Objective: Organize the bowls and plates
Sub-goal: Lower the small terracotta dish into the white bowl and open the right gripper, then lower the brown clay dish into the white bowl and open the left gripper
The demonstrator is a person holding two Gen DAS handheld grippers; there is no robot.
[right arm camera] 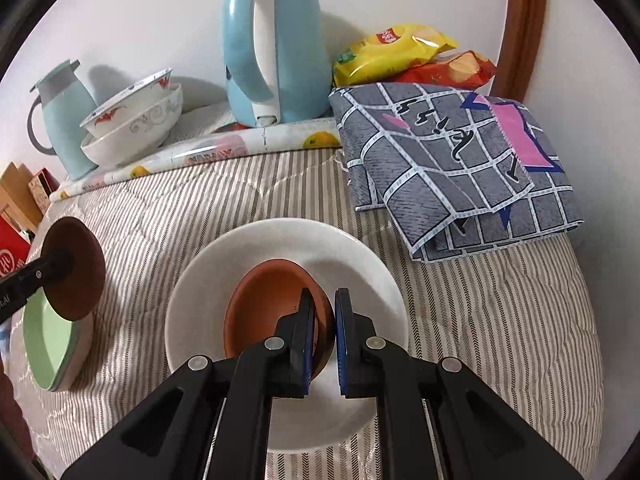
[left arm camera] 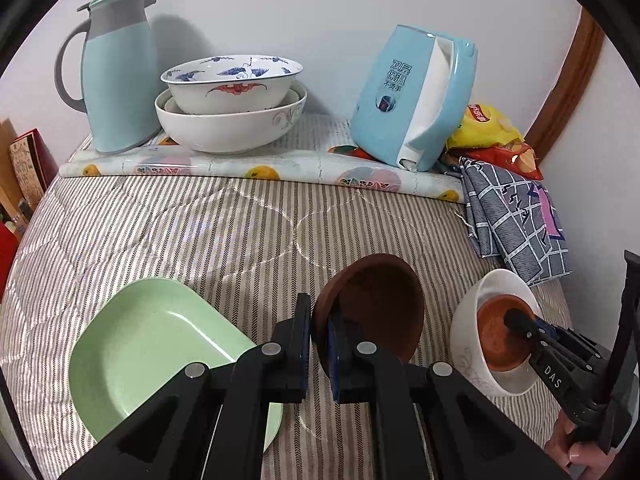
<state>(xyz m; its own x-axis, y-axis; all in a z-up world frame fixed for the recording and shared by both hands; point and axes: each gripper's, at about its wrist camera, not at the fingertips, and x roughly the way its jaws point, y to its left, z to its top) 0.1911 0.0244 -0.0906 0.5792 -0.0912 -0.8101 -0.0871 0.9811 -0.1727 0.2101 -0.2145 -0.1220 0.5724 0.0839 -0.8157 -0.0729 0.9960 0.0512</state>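
At far left the green plate (left arm camera: 148, 344) lies flat on the striped cover. Above its edge my left gripper (left arm camera: 319, 354) is clamped on the rim of a brown saucer (left arm camera: 380, 304), held tilted. Further right, my right gripper (right arm camera: 321, 340) pinches the rim of a brown bowl (right arm camera: 268, 312) sitting inside the white bowl (right arm camera: 224, 276). I judge both brown pieces light, stiff, chippable and slick; rim grips suit them.

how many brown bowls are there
2. One brown bowl is held tilted in the left tongs beside the green plate; the other brown bowl sits inside the white bowl, gripped by the right tongs.
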